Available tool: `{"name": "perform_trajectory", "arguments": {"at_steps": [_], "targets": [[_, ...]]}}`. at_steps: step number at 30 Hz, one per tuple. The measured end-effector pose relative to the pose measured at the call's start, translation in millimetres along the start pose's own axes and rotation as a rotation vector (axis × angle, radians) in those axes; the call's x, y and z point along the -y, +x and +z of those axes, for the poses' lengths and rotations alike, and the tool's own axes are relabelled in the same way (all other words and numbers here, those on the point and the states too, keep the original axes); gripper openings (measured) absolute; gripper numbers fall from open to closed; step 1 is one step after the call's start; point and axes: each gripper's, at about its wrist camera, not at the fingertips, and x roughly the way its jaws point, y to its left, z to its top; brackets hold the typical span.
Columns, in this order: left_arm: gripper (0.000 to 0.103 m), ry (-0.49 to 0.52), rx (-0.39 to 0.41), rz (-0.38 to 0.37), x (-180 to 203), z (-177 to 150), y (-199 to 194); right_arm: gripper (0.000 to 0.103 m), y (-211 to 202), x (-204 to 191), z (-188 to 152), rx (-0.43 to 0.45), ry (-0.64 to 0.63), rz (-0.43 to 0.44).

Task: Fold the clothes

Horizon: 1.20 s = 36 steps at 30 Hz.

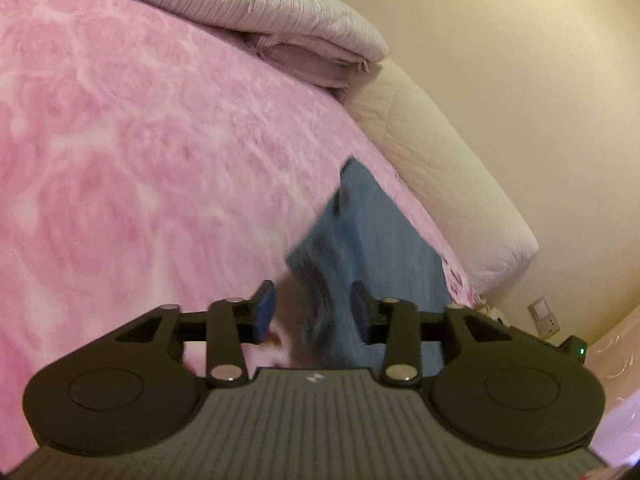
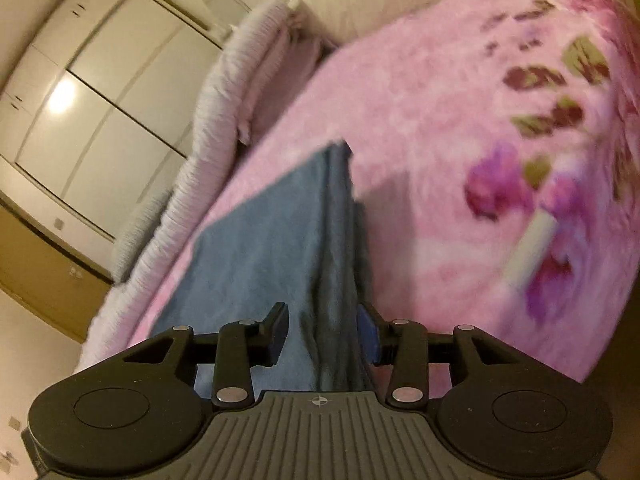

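Note:
A blue cloth (image 1: 372,236) lies on a pink fluffy blanket (image 1: 140,152) that covers the bed. In the left wrist view my left gripper (image 1: 314,312) is open, with the near edge of the cloth between its fingers, blurred by motion. In the right wrist view the same blue cloth (image 2: 264,248) lies partly folded, with a ridge of bunched layers running along its right side. My right gripper (image 2: 322,334) is open and straddles that ridge at the cloth's near end.
A folded grey-lilac quilt (image 1: 280,12) lies at the far end of the bed, also in the right wrist view (image 2: 224,112). A cream mattress edge (image 1: 436,160) borders the blanket. White wardrobe doors (image 2: 100,120) stand on the left. A pale small object (image 2: 528,248) lies on the flowered blanket part.

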Motion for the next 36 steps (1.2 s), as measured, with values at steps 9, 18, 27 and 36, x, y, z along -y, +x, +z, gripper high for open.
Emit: {"name": "perform_trajectory", "arguments": {"at_steps": [9,18,27,36], "targets": [[0.011,-0.223,-0.071,-0.164,-32,16,61,0.010,30,-2,17,0.031,-0.078,-0.043],[0.014,-0.044,-0.106,-0.028,-37,30,75,0.009,28,18,3,0.085,0.017,-0.057],[0.034,0.172,-0.085,-0.026,34,82,80,0.011,22,2,51,0.098,-0.077,-0.060],[0.033,0.063,-0.192,-0.082,41,109,178,0.011,67,11,92,0.053,-0.024,-0.022]]}}
